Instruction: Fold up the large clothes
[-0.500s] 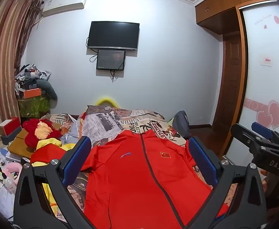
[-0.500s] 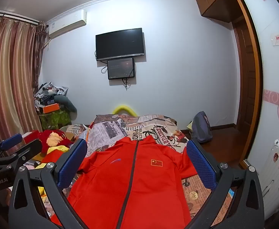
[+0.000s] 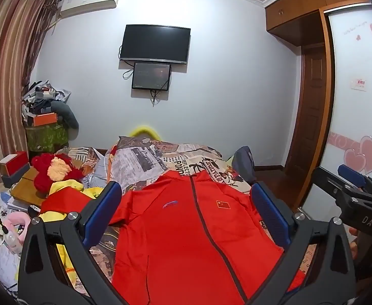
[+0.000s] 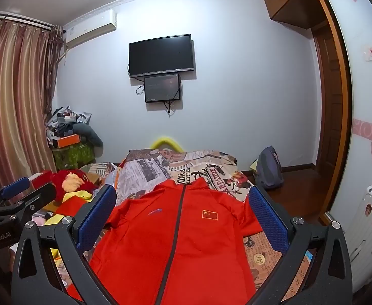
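A red zip-up jacket [image 3: 186,233] with a small flag badge lies flat, front up, on a bed with a newspaper-print cover [image 3: 160,160]; it also shows in the right wrist view [image 4: 181,239]. My left gripper [image 3: 186,216] is open and empty, held above the jacket's lower part. My right gripper [image 4: 182,216] is open and empty, also above the jacket. The right gripper shows at the right edge of the left wrist view [image 3: 351,190]; the left gripper shows at the left edge of the right wrist view [image 4: 15,198].
Red and yellow clothes and a red plush toy [image 3: 53,170] pile up left of the bed. A cluttered stand [image 3: 46,127] sits by the curtain. A grey backpack [image 4: 268,170] stands right of the bed. A white suitcase [image 4: 363,228] stands at the far right.
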Demonstrator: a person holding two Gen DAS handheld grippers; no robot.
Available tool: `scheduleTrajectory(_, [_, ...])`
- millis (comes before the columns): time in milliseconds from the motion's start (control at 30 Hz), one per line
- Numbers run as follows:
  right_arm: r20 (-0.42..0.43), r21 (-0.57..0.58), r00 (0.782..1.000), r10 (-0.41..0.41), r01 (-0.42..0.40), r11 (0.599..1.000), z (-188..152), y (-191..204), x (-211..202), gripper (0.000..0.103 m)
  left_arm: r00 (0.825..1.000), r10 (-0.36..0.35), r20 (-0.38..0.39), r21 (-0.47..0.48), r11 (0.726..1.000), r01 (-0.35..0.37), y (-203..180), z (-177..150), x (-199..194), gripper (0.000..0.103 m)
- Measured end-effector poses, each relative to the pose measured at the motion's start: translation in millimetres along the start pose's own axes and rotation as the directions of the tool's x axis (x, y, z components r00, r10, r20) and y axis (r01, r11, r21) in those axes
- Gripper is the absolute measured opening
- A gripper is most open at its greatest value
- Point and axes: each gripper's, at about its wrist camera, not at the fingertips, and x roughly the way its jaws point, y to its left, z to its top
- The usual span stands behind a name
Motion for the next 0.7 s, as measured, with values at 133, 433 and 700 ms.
scheduleTrajectory(133, [-0.004, -0.001, 1.000, -0.001, 0.001, 1.000, 0.7, 0.7, 0.1, 0.103, 1.000, 0.002, -0.004, 0.006, 1.000, -0.002, -1.0, 0.4, 1.0, 0.103])
scheduleTrajectory(433, [-0.008, -0.002, 1.000, -0.002, 0.002, 1.000, 0.6, 1.3, 0.9, 0.103, 1.000, 0.005, -0.007, 0.000, 1.000, -0.005, 1.7, -2.3, 2.0, 0.103])
scheduleTrajectory(700, [-0.012, -0.002, 1.000, -0.002, 0.002, 1.000, -0.1, 1.7, 2.2, 0.103, 1.000, 0.010, -0.012, 0.001, 1.000, -0.010, 2.6, -1.9, 4.0, 0.103])
